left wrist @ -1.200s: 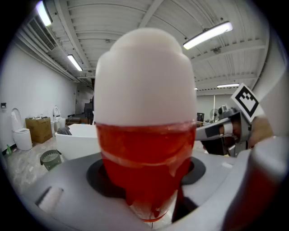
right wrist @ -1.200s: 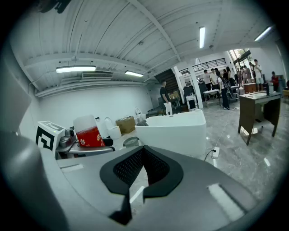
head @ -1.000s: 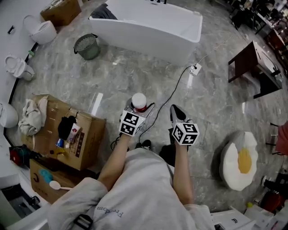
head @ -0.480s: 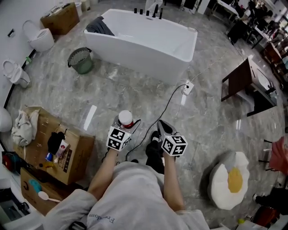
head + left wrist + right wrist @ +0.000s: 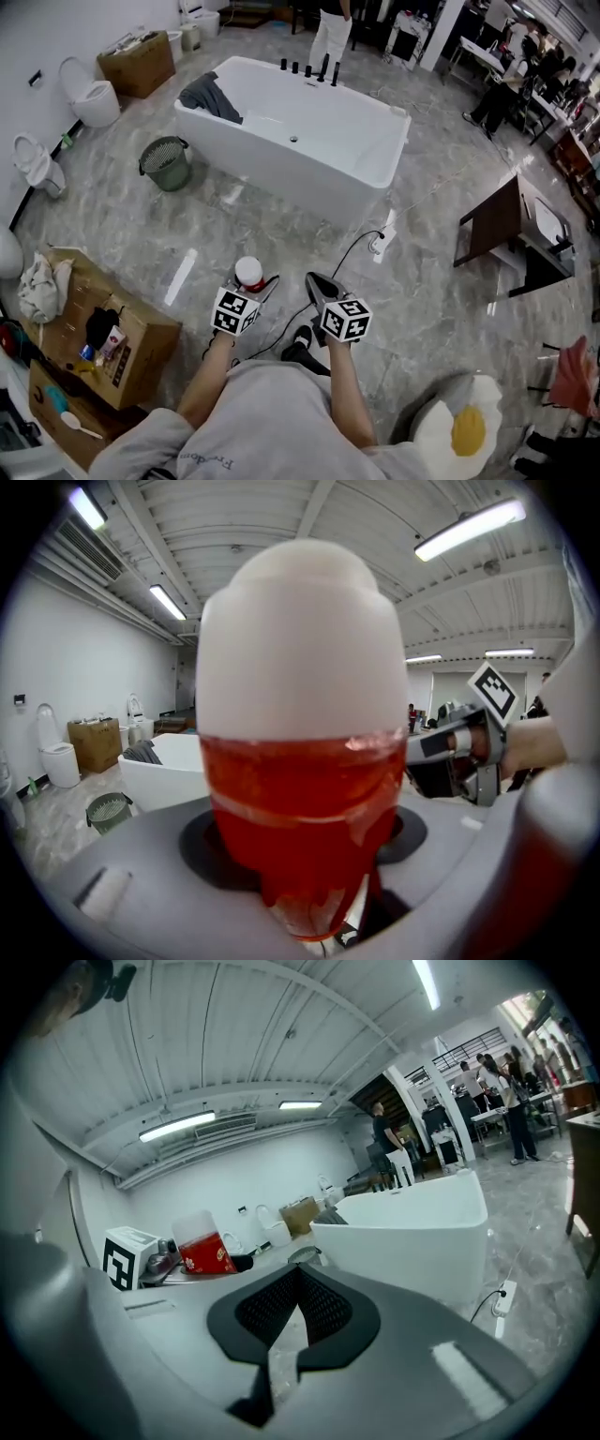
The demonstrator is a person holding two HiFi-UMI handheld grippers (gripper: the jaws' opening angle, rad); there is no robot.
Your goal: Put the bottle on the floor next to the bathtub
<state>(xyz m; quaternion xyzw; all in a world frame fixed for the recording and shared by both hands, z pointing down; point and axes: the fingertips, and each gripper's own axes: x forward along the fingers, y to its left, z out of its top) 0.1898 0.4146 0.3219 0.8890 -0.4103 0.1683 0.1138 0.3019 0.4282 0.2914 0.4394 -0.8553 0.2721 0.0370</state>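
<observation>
I'm mid-carry: my left tool is clamped on the bottle, with the bathtub well ahead. The right tool beside it is pressed together, empty. Next, I reckon: advance, then lower to the floor.

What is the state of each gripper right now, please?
Left gripper: closed on the bottle.
Right gripper: closed, with nothing between its jaws.
</observation>
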